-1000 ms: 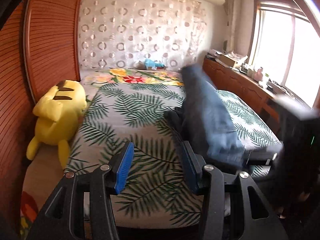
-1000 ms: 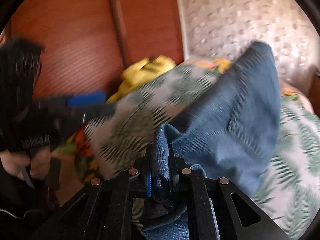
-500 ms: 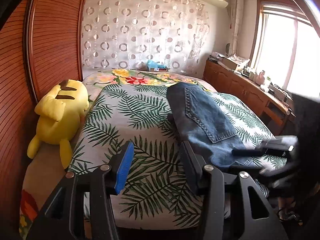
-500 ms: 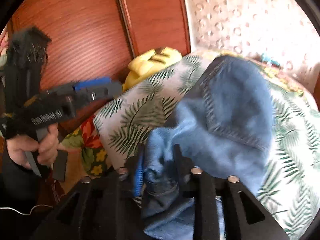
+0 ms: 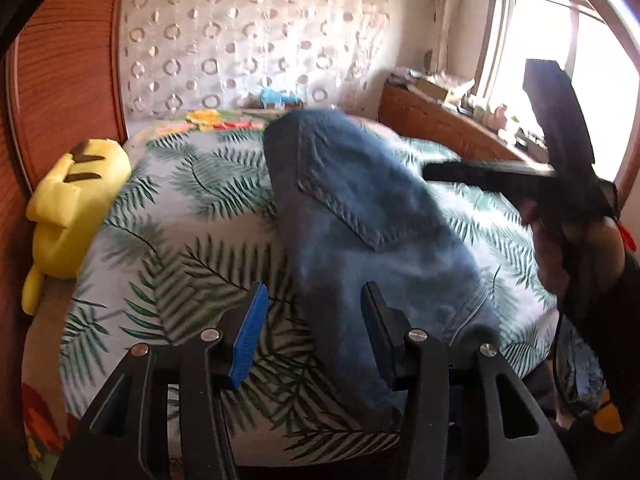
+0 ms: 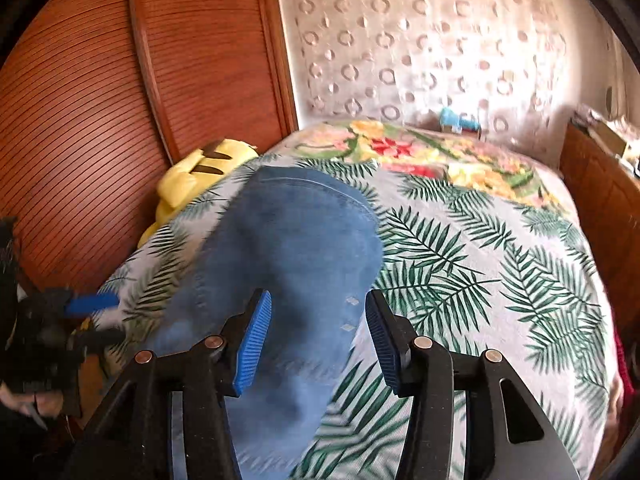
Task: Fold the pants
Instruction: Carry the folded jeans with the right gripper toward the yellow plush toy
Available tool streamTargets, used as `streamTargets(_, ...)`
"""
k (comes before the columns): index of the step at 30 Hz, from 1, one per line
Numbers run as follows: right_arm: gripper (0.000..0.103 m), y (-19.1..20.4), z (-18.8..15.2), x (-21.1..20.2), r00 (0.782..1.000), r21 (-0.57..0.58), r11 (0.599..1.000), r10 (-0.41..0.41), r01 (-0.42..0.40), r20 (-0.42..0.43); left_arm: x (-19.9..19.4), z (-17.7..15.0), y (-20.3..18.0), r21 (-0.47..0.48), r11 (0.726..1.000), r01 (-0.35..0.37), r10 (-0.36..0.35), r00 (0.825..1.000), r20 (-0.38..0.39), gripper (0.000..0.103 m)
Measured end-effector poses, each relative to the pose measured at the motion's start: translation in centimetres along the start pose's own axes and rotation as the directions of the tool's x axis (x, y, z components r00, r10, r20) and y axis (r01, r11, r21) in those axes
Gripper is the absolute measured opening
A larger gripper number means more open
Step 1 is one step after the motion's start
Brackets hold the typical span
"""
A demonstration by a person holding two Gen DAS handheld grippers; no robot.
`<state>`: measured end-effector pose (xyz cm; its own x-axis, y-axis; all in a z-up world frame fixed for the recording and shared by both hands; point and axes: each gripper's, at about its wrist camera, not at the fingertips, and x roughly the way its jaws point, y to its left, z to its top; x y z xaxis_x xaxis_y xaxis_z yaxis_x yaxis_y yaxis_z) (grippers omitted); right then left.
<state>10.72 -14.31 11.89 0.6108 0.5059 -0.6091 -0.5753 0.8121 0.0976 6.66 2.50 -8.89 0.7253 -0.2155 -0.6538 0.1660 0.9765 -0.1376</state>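
Pants (image 5: 360, 232) — blue denim, lying lengthwise on bed (image 6: 460, 280), ahead of both grippers | left gripper (image 5: 312, 332) jaws apart, empty | right gripper (image 6: 318, 336) jaws apart, empty | handling: likely heavy, limp, not slippery — pinch at waistband or hem

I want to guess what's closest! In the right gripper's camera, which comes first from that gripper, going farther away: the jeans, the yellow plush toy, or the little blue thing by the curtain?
1. The jeans, lying on the bed right beyond the open right gripper.
2. The yellow plush toy, farther off on the left, against the wooden wall.
3. The little blue thing, farthest, at the head of the bed by the curtain.
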Motion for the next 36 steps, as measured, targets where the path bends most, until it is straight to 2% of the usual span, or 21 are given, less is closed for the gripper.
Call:
streamTargets(3, 0.051, -0.1, 0.5, 3.3, 0.997, 0.024, 0.999, 0.040, -0.038, -0.072, 1.4, -0.6, -0.1, -0.002, 1.000, -0.004, 0.004, 0.999, -0.044, 0.050)
streamTargets(5, 0.055, 0.1, 0.7, 4.6, 0.994, 0.015, 0.998, 0.054, -0.053, -0.099, 2.0, -1.1, 0.1, -0.011, 1.000, 0.000, 0.000, 0.998, -0.060, 0.050)
streamTargets(7, 0.068, 0.5, 0.4, 5.9, 0.988, 0.022, 0.997, 0.071, -0.069, -0.140, 2.4, -1.4, 0.2, -0.023, 1.000, 0.008, -0.009, 0.997, -0.076, 0.050)
streamTargets(11, 0.075, -0.1, 0.9, 7.6, 0.983, 0.038, 0.996, 0.082, -0.077, -0.162, 2.5, -1.9, 0.2, -0.046, 0.999, 0.023, -0.027, 0.997, -0.079, 0.049)
streamTargets(14, 0.075, -0.6, 0.6, 8.9, 0.965, 0.068, 0.987, 0.159, -0.148, -0.207, 2.6, -2.2, 0.4, -0.072, 0.996, 0.047, -0.053, 0.996, -0.078, 0.049)
streamTargets(16, 0.075, -0.9, 0.8, 10.2, 0.948, 0.105, 0.976, 0.213, -0.193, -0.235, 2.7, -2.3, 0.9, -0.107, 0.990, 0.088, -0.097, 0.992, -0.077, 0.045)
streamTargets(17, 0.074, -1.3, 0.8, 10.8, 0.945, 0.100, 0.973, 0.227, -0.208, -0.234, 2.7, -2.4, 1.1, -0.119, 0.986, 0.115, -0.125, 0.989, -0.077, 0.037)
streamTargets(18, 0.065, -1.0, 1.0, 11.2, 0.936, 0.097, 0.966, 0.256, -0.239, -0.242, 2.8, -2.4, 1.2, -0.132, 0.981, 0.141, -0.152, 0.985, -0.078, 0.033)
streamTargets(20, 0.055, -0.5, 1.7, 11.9, 0.931, 0.085, 0.963, 0.270, -0.257, -0.245, 2.7, -2.3, 1.1, -0.123, 0.982, 0.145, -0.155, 0.985, -0.074, 0.029)
streamTargets(22, 0.039, 0.1, 2.7, 12.0, 0.928, 0.075, 0.957, 0.290, -0.281, -0.234, 2.4, -1.8, 1.2, -0.123, 0.983, 0.139, -0.147, 0.987, -0.062, 0.028)
streamTargets(24, 0.032, 0.5, 3.6, 12.1, 0.926, 0.078, 0.951, 0.309, -0.300, -0.214, 2.2, -1.4, 1.0, -0.122, 0.984, 0.131, -0.138, 0.989, -0.055, 0.028)
streamTargets(28, 0.027, 2.2, 5.7, 13.4, 0.930, 0.071, 0.945, 0.328, -0.320, -0.168, 2.2, 0.2, 1.8, -0.140, 0.985, 0.104, -0.110, 0.993, -0.034, 0.028)
streamTargets(32, 0.027, 3.7, 8.3, 15.9, 0.918, 0.070, 0.929, 0.371, -0.364, -0.139, 2.2, 2.0, 3.7, -0.146, 0.988, 0.054, -0.057, 0.998, -0.017, 0.028)
streamTargets(36, 0.026, 5.0, 11.1, 20.3, 0.910, 0.091, 0.918, 0.395, -0.386, -0.126, 2.5, 3.7, 6.9, -0.168, 0.986, 0.001, -0.002, 1.000, -0.003, 0.028)
